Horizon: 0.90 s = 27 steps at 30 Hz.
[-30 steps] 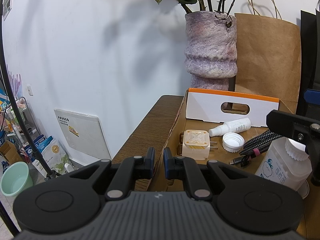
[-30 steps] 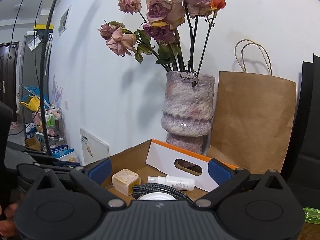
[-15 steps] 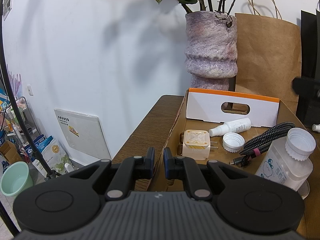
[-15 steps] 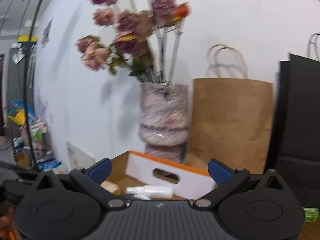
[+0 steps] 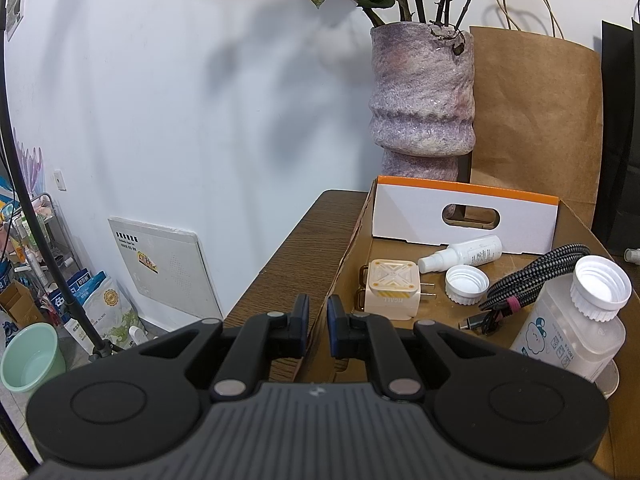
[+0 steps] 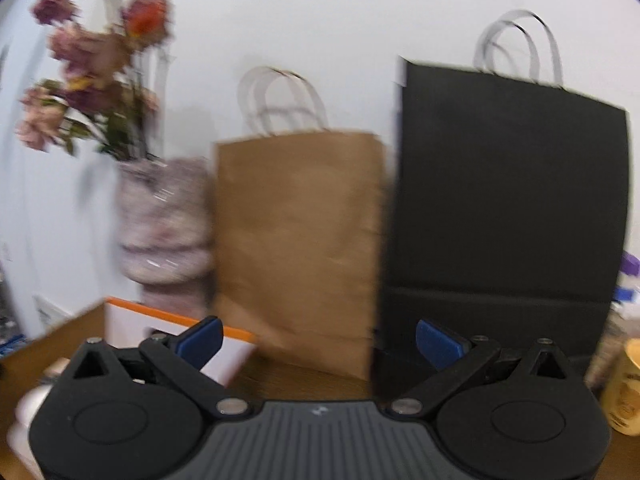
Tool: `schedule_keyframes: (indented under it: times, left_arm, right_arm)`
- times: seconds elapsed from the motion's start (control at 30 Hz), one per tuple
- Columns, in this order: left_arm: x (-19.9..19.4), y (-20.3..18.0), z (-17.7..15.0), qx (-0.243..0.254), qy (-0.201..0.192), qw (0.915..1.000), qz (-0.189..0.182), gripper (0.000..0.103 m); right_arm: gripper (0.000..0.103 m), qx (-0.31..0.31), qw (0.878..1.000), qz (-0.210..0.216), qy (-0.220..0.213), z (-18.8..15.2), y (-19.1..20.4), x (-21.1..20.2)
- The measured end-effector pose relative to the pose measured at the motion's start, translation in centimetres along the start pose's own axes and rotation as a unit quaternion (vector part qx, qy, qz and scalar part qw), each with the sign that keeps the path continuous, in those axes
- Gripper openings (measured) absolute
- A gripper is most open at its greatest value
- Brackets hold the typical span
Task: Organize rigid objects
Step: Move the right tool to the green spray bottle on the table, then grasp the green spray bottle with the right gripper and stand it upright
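Note:
A shallow cardboard box (image 5: 352, 248) with a white, orange-edged end wall (image 5: 464, 216) lies on the wooden table. In it are a cream charger plug (image 5: 390, 286), a small white spray bottle (image 5: 464, 252), a white cap (image 5: 467, 283), a coiled braided cable (image 5: 532, 280) and an open clear plastic bottle (image 5: 580, 320). My left gripper (image 5: 317, 322) is shut on the box's left wall. My right gripper (image 6: 318, 340) is open and empty, facing the paper bags; its view is blurred.
A purple vase (image 5: 422, 96) of dried roses stands behind the box, with a brown paper bag (image 6: 296, 240) and a black bag (image 6: 508, 208) to its right. A yellow cup (image 6: 624, 392) stands at far right. The table edge (image 5: 272, 272) drops to the floor at left.
My right gripper has swung right, away from the box, and has left the left wrist view. The left gripper has not moved.

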<state>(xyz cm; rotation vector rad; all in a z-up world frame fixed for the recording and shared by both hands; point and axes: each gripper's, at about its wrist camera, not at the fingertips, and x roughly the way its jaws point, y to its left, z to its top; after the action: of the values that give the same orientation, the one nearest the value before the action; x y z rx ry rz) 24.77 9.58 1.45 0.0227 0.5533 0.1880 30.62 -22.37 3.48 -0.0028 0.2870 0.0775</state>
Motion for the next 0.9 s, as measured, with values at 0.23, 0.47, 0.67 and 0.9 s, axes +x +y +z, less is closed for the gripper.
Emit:
schedule_keyframes:
  times: [0.23, 0.47, 0.67, 0.9]
  left_arm:
    - [0.0, 0.0, 0.0, 0.0, 0.0, 1.0, 0.0, 0.011]
    - [0.0, 0.0, 0.0, 0.0, 0.0, 1.0, 0.0, 0.01]
    - [0.0, 0.0, 0.0, 0.0, 0.0, 1.0, 0.001, 0.01]
    - [0.0, 0.0, 0.0, 0.0, 0.0, 1.0, 0.0, 0.01]
  right_arm:
    - [0.103, 0.039, 0.994, -0.084, 0.05, -2.2, -6.5, 2.9]
    - [0.103, 0.122, 0.979, -0.13, 0.095, -5.0, -12.3, 5.3]
    - [0.103, 0.134, 0.975, -0.142, 0.11, -5.9, -13.7, 7.1]
    - [0.103, 0.168, 0.97, -0.118, 0.131, -6.3, -15.1, 9.7]
